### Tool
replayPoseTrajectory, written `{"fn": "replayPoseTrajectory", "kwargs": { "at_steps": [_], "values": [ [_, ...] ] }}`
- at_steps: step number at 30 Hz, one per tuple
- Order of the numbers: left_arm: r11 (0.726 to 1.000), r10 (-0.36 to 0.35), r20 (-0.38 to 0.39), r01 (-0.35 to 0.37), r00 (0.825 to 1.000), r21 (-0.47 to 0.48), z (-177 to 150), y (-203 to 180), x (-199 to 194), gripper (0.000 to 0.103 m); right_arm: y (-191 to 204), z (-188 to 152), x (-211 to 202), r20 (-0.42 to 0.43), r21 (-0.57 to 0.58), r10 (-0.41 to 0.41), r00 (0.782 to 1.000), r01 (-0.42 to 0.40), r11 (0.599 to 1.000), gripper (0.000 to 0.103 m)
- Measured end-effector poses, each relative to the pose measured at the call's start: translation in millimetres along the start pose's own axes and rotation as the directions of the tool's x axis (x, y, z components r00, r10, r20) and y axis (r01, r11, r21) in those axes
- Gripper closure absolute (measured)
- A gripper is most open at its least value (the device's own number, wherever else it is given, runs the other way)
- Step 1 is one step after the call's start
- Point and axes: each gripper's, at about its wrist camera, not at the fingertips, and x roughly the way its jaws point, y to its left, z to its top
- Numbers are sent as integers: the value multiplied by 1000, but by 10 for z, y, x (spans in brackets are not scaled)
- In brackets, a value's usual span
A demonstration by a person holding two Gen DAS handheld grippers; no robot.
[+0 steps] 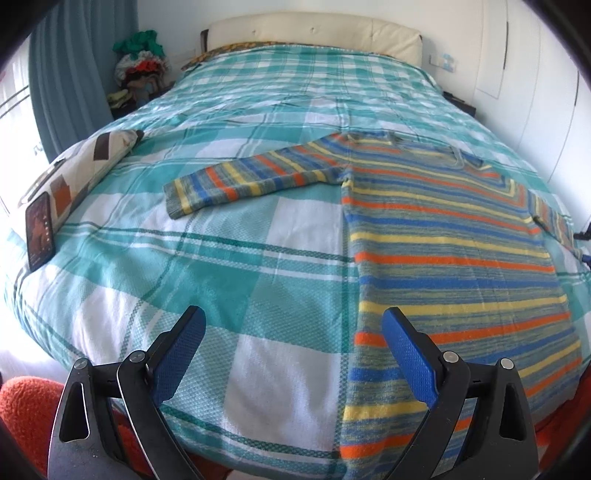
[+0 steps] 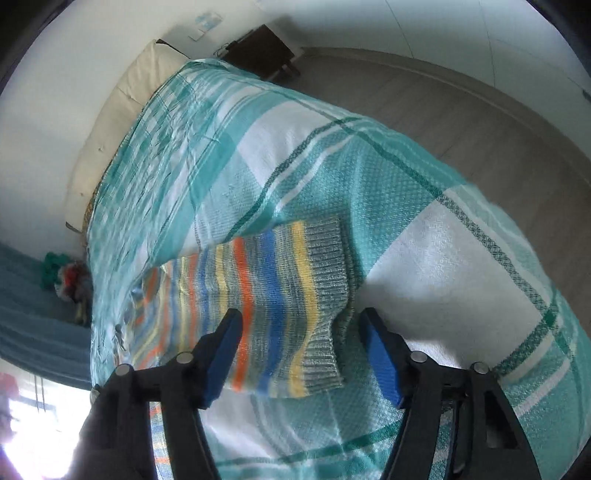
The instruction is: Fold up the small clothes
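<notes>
A striped knit sweater (image 1: 443, 236) in orange, blue, yellow and grey lies flat on the teal-and-white checked bedspread (image 1: 221, 258). One sleeve (image 1: 251, 177) stretches out to the left. My left gripper (image 1: 293, 317) stands open over the bed's near edge; its right finger is over the sweater's lower left corner and nothing is between its pads. In the right wrist view the other sleeve (image 2: 273, 288) lies on the bedspread (image 2: 443, 251), its grey ribbed cuff (image 2: 327, 280) in the gap of my open right gripper (image 2: 301, 317). The pads do not press on it.
A phone (image 1: 40, 230) leans on a patterned pillow (image 1: 85, 166) at the bed's left edge. A cream headboard (image 1: 314, 33) closes the far end, with a heap of clothes (image 1: 142, 62) beside it. Beyond the bed's right side are a dark nightstand (image 2: 262, 55) and wooden floor (image 2: 443, 122).
</notes>
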Motion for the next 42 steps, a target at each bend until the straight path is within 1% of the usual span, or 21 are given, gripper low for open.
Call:
{"fn": "replayPoseTrajectory", "kwargs": {
  "at_steps": [2,3,5,9,13,16,20,25,26,27,28,29,30,31,33,35,36,37,38,41,42],
  "values": [
    [1000,1,-23,-2,1000,-19,-12,44,54,6,-70,4,55,-9,22,-4,1000,4,1000,78],
    [1000,3,-33,-4,999,-26,-19,62,81,6,-96,2,76,-18,25,-40,999,40,999,101],
    [999,9,-50,-12,999,-46,-19,104,112,6,-150,-4,12,11,49,-30,999,30,998,101],
    [996,-3,-44,-1,999,-88,-29,190,99,6,168,-66,-254,122,-57,-118,985,126,990,101],
    [995,-15,-56,10,998,-94,-36,193,128,6,946,-140,-470,220,-267,-134,966,192,944,101],
    [997,-22,-53,18,998,-82,-35,167,124,6,1626,-286,-501,196,-397,-28,980,106,911,101],
    [997,-33,-41,30,999,-72,-28,141,100,6,2660,-662,-236,71,-564,114,991,-55,824,101],
    [998,-25,-44,23,999,-53,-37,112,93,6,3509,-1177,320,-96,-637,245,965,-249,729,100],
    [999,-23,-47,21,999,-49,-37,106,99,6,3572,-1275,420,-148,-632,287,946,-314,709,99],
    [999,-23,-50,20,998,-47,-38,103,107,6,3651,-1344,590,-217,-616,300,929,-369,696,90],
    [999,-23,-55,20,998,-47,-38,101,115,6,3684,-1385,741,-262,-599,277,924,-381,704,60],
    [999,-23,-57,20,998,-49,-40,100,118,6,3671,-1404,813,-281,-587,272,920,-389,710,44],
    [998,-25,-57,22,998,-53,-42,105,117,6,3628,-1397,803,-277,-584,297,914,-406,703,36],
    [998,-30,-56,27,998,-58,-41,111,111,6,3559,-1354,742,-258,-591,316,913,-408,696,36],
    [997,-38,-52,35,998,-64,-38,121,104,6,3374,-1222,598,-182,-614,302,936,-348,709,37],
    [997,-42,-48,39,998,-61,-34,117,105,6,3221,-1075,553,-147,-630,223,964,-265,730,44],
    [998,-39,-48,37,998,-56,-32,108,110,6,3129,-1037,565,-138,-661,148,979,-202,722,54],
    [998,-37,-48,35,998,-53,-32,99,118,6,3089,-1022,585,-117,-699,73,990,-134,702,57],
    [998,-36,-51,33,998,-50,-32,88,128,6,3049,-1068,625,-76,-754,-16,997,-47,655,57],
    [999,-28,-58,25,998,-47,-31,66,146,6,2922,-1355,844,9,-896,-185,983,90,435,57],
    [999,-23,-57,20,998,-46,-36,61,143,6,2838,-1434,909,3,-914,-212,977,88,395,56]
  ]
}}
